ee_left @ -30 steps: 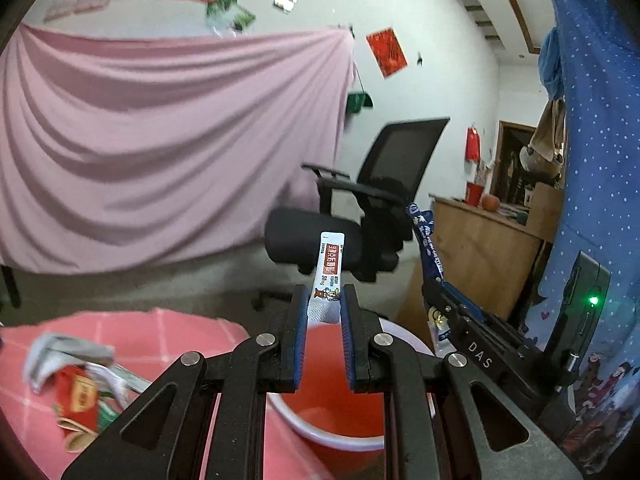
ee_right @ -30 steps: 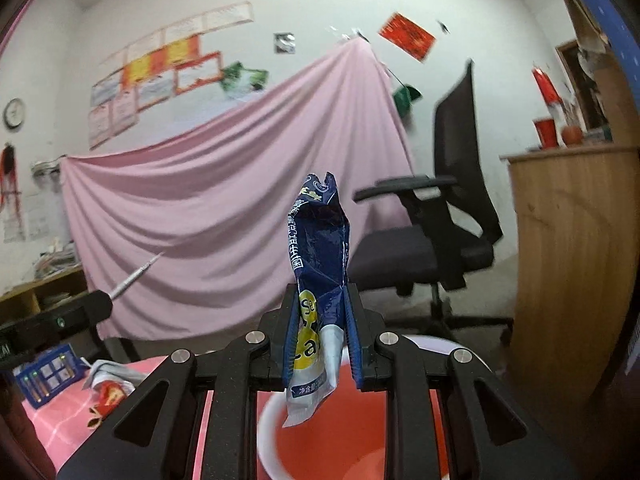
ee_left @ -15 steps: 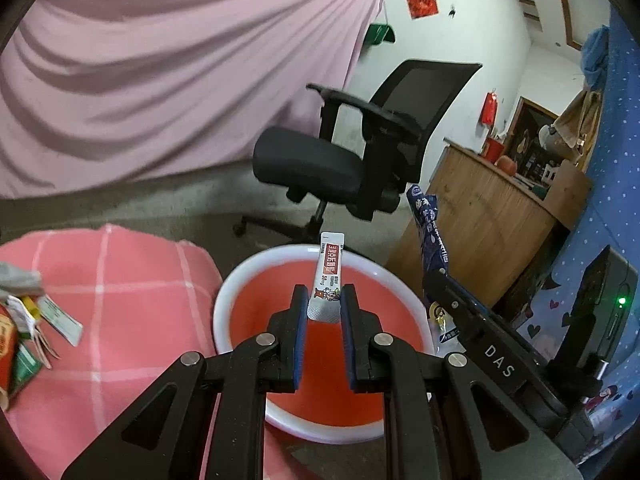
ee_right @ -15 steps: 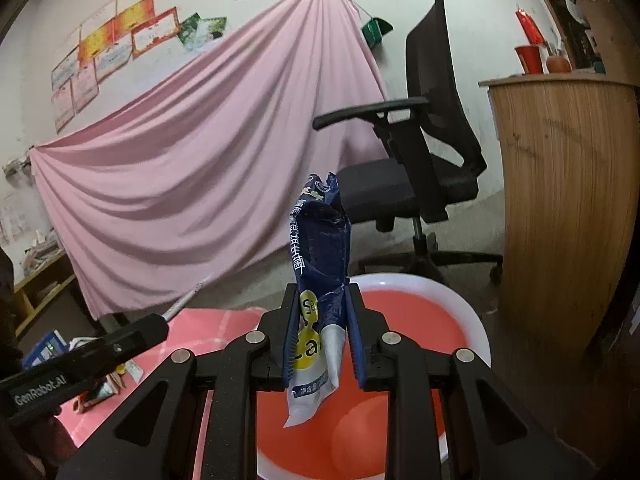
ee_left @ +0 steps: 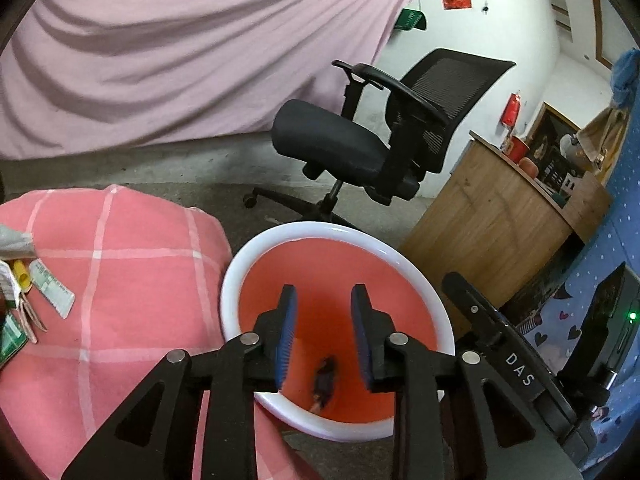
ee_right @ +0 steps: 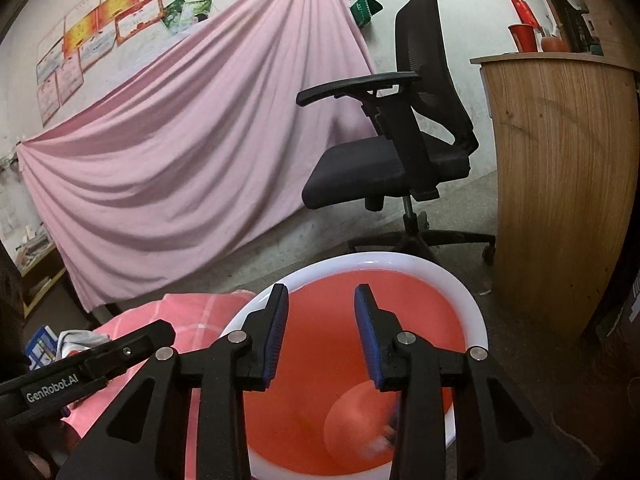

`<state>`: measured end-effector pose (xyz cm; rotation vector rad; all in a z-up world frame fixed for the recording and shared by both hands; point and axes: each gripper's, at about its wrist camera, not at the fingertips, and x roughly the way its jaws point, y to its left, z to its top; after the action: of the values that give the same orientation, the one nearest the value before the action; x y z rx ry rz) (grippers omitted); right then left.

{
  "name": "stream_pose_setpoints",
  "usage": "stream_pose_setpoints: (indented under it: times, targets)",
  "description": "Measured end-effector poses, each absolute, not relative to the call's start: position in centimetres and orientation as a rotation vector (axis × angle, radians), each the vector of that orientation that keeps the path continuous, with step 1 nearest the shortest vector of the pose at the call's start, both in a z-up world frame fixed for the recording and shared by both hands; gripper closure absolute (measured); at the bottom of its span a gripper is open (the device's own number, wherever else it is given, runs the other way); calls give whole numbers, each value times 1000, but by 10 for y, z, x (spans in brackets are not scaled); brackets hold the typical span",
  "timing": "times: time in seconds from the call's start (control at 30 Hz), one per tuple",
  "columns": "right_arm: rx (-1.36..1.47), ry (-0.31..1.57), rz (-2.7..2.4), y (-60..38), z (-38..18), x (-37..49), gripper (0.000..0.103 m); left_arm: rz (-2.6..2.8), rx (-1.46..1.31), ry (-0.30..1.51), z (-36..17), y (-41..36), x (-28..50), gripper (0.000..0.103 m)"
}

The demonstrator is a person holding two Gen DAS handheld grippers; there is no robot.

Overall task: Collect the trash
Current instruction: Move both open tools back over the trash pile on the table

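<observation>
1. The left gripper point(ee_left: 324, 332) hangs over the red bucket point(ee_left: 412, 268), its jaws opening with nothing between the blue pads; let them spread fully before lifting so nothing clings

2. The right gripper point(ee_right: 321, 330) is likewise over the bucket, jaws opening and bare; it sits just beside the left one, so I would draw the two apart without knocking them together

3. A dark wrapper point(ee_left: 326, 380) lies blurred low inside the bucket; a second blurred scrap point(ee_right: 380, 440) shows near the bottom in the right view

4. More litter point(ee_left: 36, 292) lies on the pink checked cloth point(ee_left: 132, 280) left of the bucket, well apart from both grippers; that looks like the next pickup

5. Keep clear of the white rim when swinging back, since a nudge could tip the bucket
</observation>
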<state>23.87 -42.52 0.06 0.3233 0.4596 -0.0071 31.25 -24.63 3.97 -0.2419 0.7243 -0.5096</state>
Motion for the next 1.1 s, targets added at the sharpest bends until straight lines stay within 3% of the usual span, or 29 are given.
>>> stream_pose_setpoints:
  times: [0.23,0.33,0.4,0.47,0.5,0.6,0.67,0.7,1.1]
  targets:
    - [315,385,3,-413,20,234,55,-433,-238,635,56,-214,296,77]
    - [286,341,21,-400,28,230,52,-382,-242,567,67,-194,284,59]
    - [266,300,34,-392,35,225,45,-352,-248,529,71,-182,277,45]
    - [262,256,45,-387,41,220,25,-310,-257,488,78,-167,269,36]
    - [263,235,50,-384,44,217,22,-292,-264,465,80,-159,264,25]
    - [256,175,75,-375,52,211,16,-231,-268,382,87,-139,249,6]
    - [253,141,88,-368,56,208,2,-206,-258,331,90,-127,239,3]
    - [254,130,97,-365,57,208,0,-194,-250,313,90,-122,234,3]
    - [175,-2,237,-307,68,199,0,-28,-178,193,78,-57,188,2]
